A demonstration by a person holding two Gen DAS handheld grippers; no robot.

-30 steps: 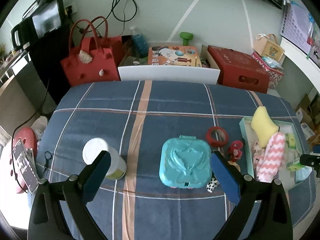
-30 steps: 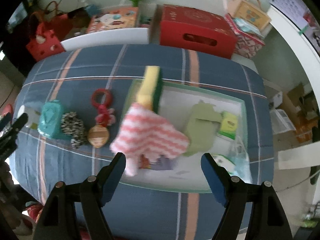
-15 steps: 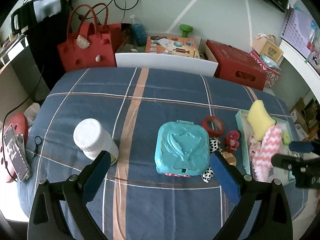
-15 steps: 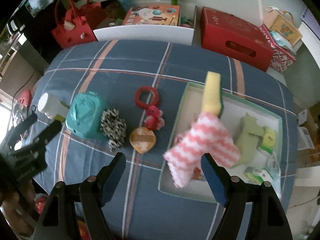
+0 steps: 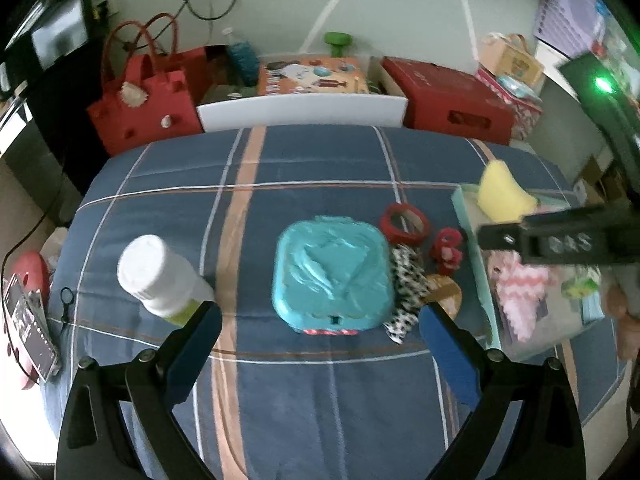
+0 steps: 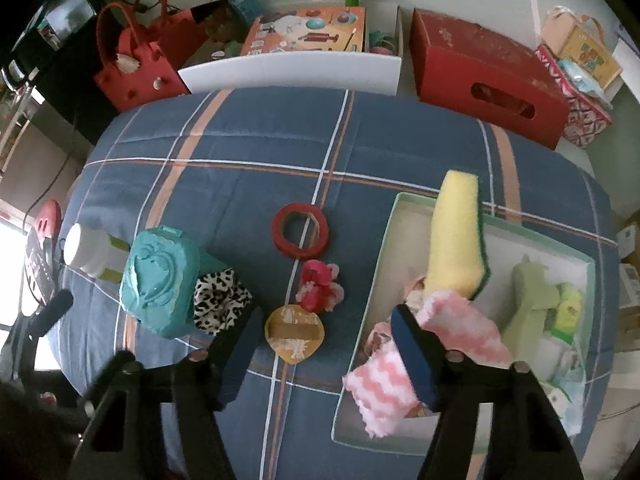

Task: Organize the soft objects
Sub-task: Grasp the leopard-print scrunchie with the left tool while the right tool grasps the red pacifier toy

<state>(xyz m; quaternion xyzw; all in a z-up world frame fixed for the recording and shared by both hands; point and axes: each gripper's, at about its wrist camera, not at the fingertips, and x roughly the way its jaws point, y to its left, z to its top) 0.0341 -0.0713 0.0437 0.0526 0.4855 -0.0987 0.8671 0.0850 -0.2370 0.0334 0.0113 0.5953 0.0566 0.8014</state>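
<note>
Left wrist view: the left gripper points steeply down over the plaid-covered surface, its jaws spread wide with nothing between them. Just beyond the fingertips sits a teal case; a leopard-print scrunchie touches the case's right side, and a white-capped bottle lies off to the left. The right gripper's black body crosses the right edge above a pale green tray, where a yellow sponge leans on the far rim.

Right wrist view: the right gripper points nearly straight down, the jaws part open and just now closing, gripping nothing. A tan heart-shaped piece lies on the surface between them, pads clear of it. The right jaw overlaps a pink-and-white zigzag cloth lying in the tray, draped to its near left corner. A red ring and pink scrunchie lie beyond the heart, outside the tray
</note>
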